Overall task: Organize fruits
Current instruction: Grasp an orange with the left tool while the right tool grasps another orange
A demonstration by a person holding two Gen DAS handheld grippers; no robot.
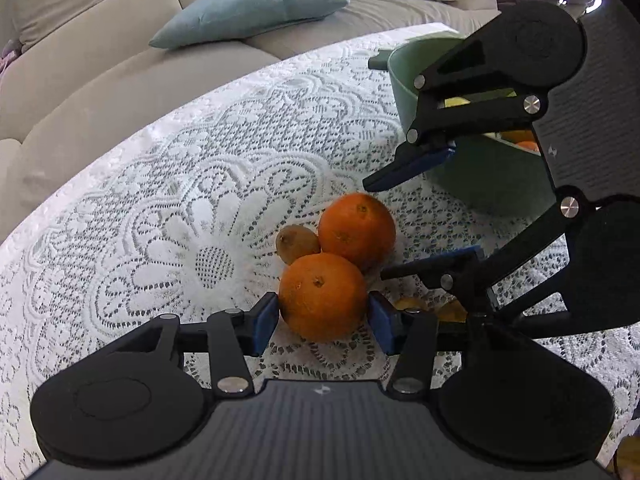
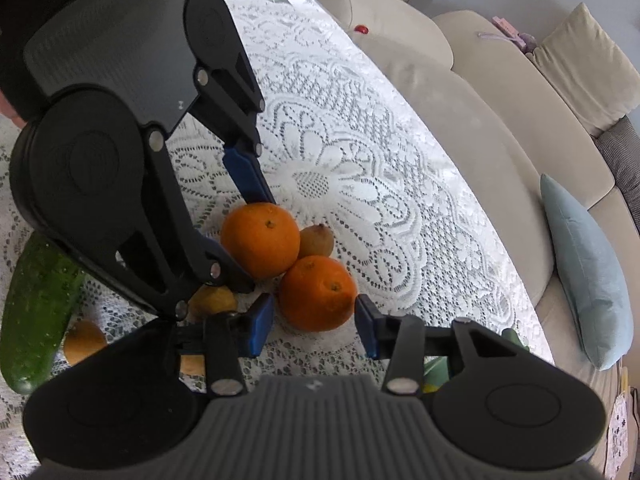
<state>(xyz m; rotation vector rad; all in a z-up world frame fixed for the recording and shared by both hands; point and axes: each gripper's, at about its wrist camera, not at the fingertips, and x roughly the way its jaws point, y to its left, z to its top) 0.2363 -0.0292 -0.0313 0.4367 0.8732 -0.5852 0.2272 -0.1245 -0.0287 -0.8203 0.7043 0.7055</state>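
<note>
Two hand-held grippers worked over the lace-covered counter [image 1: 160, 200], where the pick-up step of the sorting was in hand. A green bowl [image 1: 401, 92] at the counter's far side already held fruit and was probably the destination. The left-hand orange [image 1: 322, 296] sat on the lace between the pads of the left hand-held gripper [image 1: 323, 326], which looked pressed to its flanks. The right-hand orange [image 2: 318, 294], touching it, lay inside the right hand-held gripper [image 2: 314, 330], whose jaws stood apart with a sliver of lace showing. That gripper would need to close before lifting. Both oranges were round, bright and dimpled. A small brown kiwi [image 1: 298, 244] nestled against them.
</note>
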